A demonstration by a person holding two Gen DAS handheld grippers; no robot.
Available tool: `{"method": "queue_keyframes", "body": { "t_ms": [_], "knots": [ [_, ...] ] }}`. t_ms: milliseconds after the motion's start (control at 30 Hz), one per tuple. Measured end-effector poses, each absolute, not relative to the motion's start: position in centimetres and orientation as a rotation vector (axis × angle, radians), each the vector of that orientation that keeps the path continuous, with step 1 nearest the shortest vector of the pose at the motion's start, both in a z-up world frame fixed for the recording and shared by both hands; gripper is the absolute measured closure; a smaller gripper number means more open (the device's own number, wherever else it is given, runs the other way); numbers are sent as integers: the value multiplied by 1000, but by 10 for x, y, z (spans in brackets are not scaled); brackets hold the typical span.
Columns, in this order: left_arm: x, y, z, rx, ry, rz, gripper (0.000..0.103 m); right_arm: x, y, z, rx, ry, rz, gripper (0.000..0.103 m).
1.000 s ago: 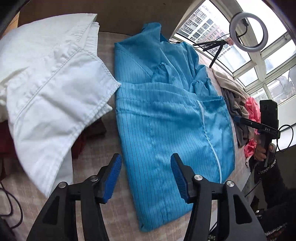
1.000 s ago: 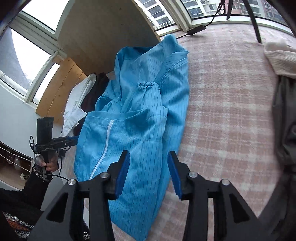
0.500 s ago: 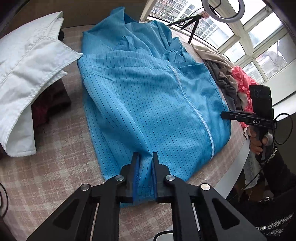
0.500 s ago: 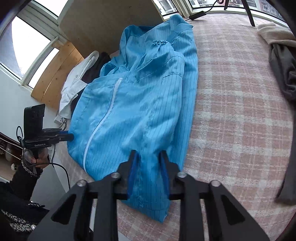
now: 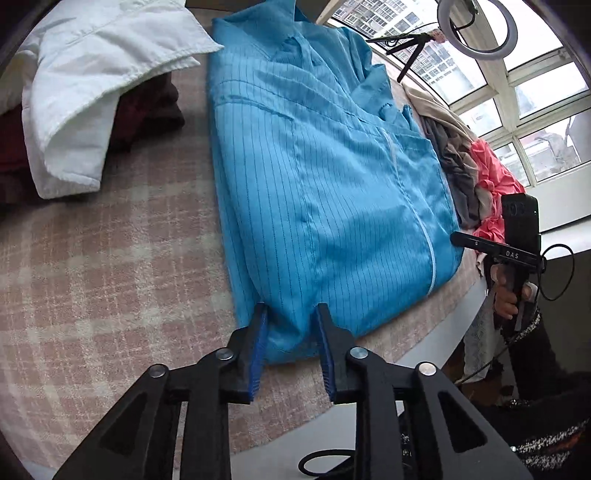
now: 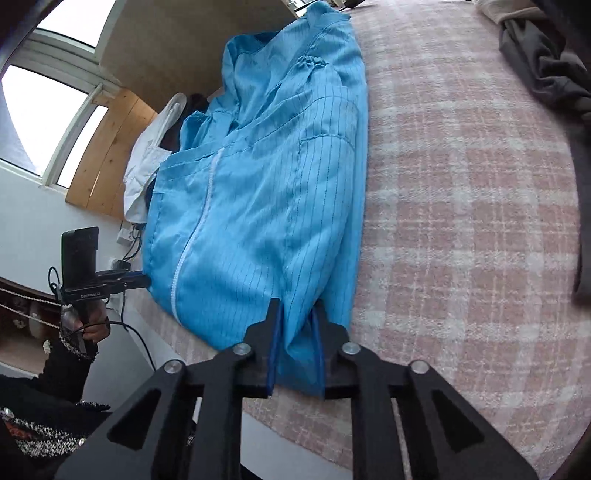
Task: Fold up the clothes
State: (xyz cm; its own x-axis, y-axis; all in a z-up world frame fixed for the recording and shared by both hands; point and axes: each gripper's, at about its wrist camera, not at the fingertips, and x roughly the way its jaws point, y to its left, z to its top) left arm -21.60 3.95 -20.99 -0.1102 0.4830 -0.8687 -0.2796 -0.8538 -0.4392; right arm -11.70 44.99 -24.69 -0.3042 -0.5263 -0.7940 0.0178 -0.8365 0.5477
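**One blue garment, two grippers at its near hem**

One blue pinstriped zip-front garment (image 5: 325, 192) lies flat down the centre of the left wrist frame, on a pink-and-white checked table cover (image 5: 110, 266). Its collar is at top centre and its hem at the bottom.

Two black two-finger grippers. The left gripper (image 5: 290, 314) straddles the hem corner at lower centre. Its jaws are opening and the blue pads stand apart with cloth loose between them, so it is released. The right gripper (image 6: 297, 317) is at lower centre of its own frame, its jaws likewise opening. A fold of hem still bunches between its pads; I cannot tell whether they still pinch it.

One white heavy-cotton garment (image 5: 96, 74) sits upper left, over one dark maroon cloth (image 5: 147, 107). One mixed heap of beige, grey and coral clothing (image 5: 469, 162) is at right. One ring light (image 5: 476, 26) stands at the top right.
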Motion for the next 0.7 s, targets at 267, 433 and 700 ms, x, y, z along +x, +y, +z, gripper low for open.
{"method": "queue_keyframes", "body": {
  "t_ms": [267,433,700],
  "knots": [
    [-240,70,-160,-1396,36,2153,60,-138,432,-194,1436,-294,-2443,71],
    [-264,100,-219,-1569,163,2072,65,-169,411,-231,1557,-186,-2371,71],
    [-283,92,-171,-1389,-2,2115,61,-178,417,-196,1425,-189,-2452,75]
  ]
}}
